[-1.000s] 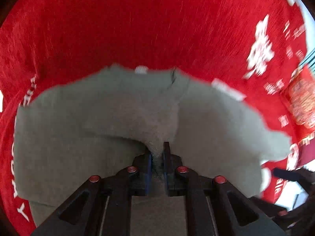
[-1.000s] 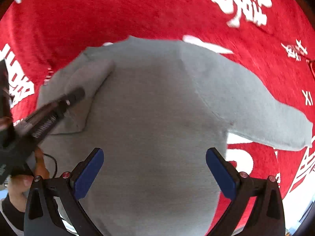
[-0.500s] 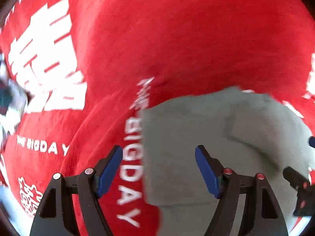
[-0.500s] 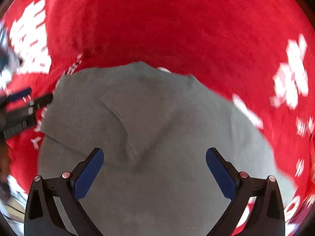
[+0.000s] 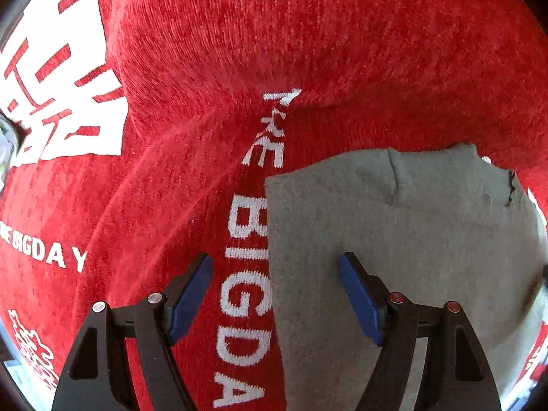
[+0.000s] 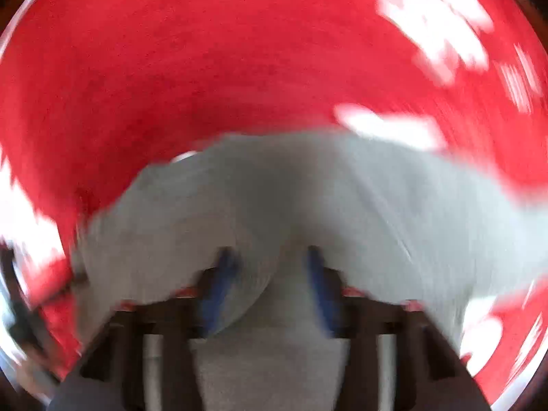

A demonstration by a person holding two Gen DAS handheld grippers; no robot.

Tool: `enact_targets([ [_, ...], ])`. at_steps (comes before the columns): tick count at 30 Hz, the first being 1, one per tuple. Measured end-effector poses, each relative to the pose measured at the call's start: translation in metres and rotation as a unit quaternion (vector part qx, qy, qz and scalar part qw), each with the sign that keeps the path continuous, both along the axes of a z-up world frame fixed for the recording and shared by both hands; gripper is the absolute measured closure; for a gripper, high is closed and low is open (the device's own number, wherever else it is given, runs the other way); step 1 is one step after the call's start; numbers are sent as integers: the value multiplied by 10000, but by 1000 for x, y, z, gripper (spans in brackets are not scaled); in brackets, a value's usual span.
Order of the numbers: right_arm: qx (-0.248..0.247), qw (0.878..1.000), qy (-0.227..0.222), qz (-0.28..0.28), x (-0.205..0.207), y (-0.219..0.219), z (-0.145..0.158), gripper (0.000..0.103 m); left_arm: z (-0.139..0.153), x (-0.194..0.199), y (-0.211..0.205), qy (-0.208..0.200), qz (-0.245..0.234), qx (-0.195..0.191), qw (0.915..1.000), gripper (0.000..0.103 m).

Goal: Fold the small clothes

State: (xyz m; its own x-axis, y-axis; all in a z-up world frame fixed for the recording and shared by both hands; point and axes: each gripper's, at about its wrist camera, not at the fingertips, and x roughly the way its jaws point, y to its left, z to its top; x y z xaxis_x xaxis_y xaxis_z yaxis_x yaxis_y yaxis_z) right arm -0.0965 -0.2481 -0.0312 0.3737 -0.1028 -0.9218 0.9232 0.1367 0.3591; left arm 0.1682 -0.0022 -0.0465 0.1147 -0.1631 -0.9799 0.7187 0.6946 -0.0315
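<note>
Closest in the left wrist view, the left gripper (image 5: 275, 294) points steeply down with its blue pads (image 5: 359, 298) spread wide and pressing on nothing. The straight left edge of the grey garment (image 5: 394, 239) runs up between them: one pad hovers over the grey cloth, the other over the red blanket (image 5: 308, 51) beside the white lettering (image 5: 245, 263) (it reads BIGDAY along the garment's edge). Farther off, the garment's top edge shows a seam and a small notch, with bare red blanket rising behind it.

The right wrist view is heavily blurred. The right gripper (image 6: 270, 284) also tilts down, its jaws closing with a raised hump of the grey garment (image 6: 308, 198) between them; the pads seem not to be pressing it yet, though the smear makes that uncertain. Beyond the hump the cloth spreads to both sides, then gives way to red blanket with white patches toward the far right.
</note>
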Motion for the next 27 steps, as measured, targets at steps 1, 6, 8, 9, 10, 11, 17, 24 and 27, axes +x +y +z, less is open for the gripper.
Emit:
enact_targets([
  [1,265,9989,-246,-285,-15,-1,-6,28,-2,3,-2,120,70,-36,9999,26],
  [6,627,9933,-906,-338,-27,0,-15,28,4,-1,-14,389,-73,-451,9982,92],
  [8,645,9944,-789,-277,-16,-1,-16,46,13,-1,-13,310,-5,-547,9980,92],
  [9,638,9950,-747,-200,-10,-4,-15,65,19,1,-9,293,49,-697,9971,92],
  [10,608,9954,-741,-80,-2,-6,-11,94,23,5,-3,332,108,-816,9960,94],
  [11,506,9954,-808,30,7,-5,-3,94,24,8,1,367,148,-859,9955,94],
  [17,329,9972,-643,185,15,-19,-7,94,2,30,22,548,244,-865,9944,93],
  [24,590,9972,-138,-439,-23,-1,-16,92,24,38,41,-141,259,-422,9987,93],
  [27,849,9951,-486,-125,-6,16,-10,79,40,37,57,-187,214,-321,9991,93],
])
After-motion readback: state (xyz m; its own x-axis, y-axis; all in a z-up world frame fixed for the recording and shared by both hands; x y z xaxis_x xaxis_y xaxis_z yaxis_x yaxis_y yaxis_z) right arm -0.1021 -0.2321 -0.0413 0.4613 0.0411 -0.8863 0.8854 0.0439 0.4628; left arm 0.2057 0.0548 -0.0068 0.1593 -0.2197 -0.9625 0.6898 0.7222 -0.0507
